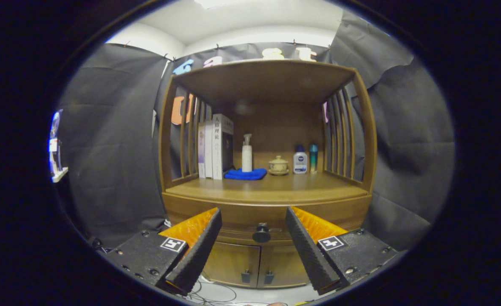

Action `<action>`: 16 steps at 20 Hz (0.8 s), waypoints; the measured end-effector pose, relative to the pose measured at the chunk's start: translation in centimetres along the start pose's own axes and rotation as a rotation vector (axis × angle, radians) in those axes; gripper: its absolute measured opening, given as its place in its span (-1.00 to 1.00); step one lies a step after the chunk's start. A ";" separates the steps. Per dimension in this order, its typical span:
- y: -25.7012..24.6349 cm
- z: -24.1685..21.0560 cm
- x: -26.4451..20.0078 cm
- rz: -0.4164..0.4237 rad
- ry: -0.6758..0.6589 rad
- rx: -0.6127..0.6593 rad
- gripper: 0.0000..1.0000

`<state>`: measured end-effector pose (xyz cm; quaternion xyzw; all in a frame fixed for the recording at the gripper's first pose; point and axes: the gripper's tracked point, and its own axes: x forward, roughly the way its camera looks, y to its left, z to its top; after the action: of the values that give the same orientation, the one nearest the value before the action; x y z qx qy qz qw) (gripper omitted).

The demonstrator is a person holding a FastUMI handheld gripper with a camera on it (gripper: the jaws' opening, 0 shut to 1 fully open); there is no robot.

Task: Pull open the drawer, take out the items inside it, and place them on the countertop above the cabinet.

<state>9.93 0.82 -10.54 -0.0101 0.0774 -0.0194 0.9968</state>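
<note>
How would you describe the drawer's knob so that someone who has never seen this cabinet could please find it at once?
Start at the brown wooden cabinet with the open shelf. Just under the shelf's front edge runs the shut drawer front, and the round dark knob sits at its middle, between the open tongs. Unlike the two small handles on the doors below, it is single, round and higher up.
</note>
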 end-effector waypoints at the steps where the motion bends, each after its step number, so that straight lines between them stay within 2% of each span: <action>1: -0.2 -0.4 0.6 -0.003 0.003 0.006 0.95; 8: -0.6 -4.4 6.6 -0.015 0.045 0.034 0.91; 14: -1.8 -7.7 10.3 -0.068 0.105 0.071 0.39; 16: -1.6 -8.8 10.8 -0.074 0.143 0.080 0.31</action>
<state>19.21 -1.41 -20.90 0.0281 0.1471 -0.0600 0.9869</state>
